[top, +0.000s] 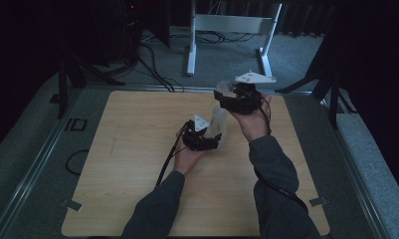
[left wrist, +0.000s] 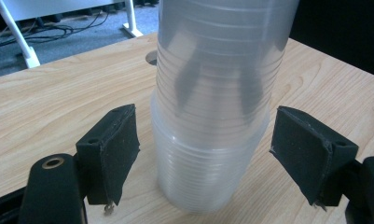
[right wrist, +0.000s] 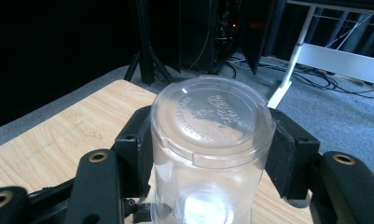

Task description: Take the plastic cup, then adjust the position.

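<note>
A stack of clear plastic cups (top: 219, 125) stands upside down on the wooden table (top: 137, 149). In the left gripper view the lower cups (left wrist: 208, 168) sit between the two pads of my left gripper (left wrist: 203, 154), with a narrow gap on each side, so the jaws are open. My right gripper (right wrist: 212, 154) is shut on the top cup (right wrist: 212, 116), base up, from above. Its dark fingers show through the upper cups (left wrist: 222, 56). In the high view the left gripper (top: 212, 142) is low beside the stack and the right gripper (top: 227, 105) is above it.
A white desk frame (top: 232, 25) and cables lie on the floor beyond the table. A dark tripod (top: 65, 74) stands at the far left corner. A small round hole (left wrist: 151, 57) is in the tabletop behind the stack. Bare wood stretches to the left.
</note>
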### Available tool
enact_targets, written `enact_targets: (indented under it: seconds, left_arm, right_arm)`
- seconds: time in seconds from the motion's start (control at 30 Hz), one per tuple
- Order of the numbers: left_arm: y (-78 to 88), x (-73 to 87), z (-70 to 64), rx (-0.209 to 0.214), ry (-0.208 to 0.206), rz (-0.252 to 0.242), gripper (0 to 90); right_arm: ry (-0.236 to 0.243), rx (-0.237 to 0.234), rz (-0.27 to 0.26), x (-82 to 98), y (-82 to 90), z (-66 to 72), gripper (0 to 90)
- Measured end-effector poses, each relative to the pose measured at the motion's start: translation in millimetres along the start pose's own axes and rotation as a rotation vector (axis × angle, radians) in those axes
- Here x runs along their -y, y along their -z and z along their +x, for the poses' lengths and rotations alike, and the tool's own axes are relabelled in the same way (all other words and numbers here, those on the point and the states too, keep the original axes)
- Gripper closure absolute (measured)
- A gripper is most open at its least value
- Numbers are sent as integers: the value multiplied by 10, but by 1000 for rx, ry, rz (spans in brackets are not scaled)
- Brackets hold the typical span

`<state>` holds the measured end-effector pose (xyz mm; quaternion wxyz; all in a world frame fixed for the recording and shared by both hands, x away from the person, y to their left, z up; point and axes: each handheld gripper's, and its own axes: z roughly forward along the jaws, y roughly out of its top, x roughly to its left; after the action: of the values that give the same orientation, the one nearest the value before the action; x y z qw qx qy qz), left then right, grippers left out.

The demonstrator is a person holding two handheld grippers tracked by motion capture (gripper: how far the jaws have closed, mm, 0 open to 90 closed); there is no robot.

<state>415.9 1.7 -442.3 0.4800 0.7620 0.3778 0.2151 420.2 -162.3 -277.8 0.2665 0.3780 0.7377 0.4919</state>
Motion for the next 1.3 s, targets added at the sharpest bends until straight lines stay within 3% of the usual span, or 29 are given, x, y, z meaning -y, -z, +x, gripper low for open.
enact_targets:
  seconds: [0.37, 0.87, 1.3]
  left_arm:
    - [107, 9, 12, 1, 4, -11, 227]
    - [238, 57, -42, 5, -5, -22, 226]
    - [462, -23, -137, 42, -23, -91, 225]
  right_arm:
    - [-13, 19, -5, 11, 176, -120, 409]
    - [-37, 55, 15, 223, 342, -268, 409]
    - [-73, 62, 26, 425, 447, -342, 409]
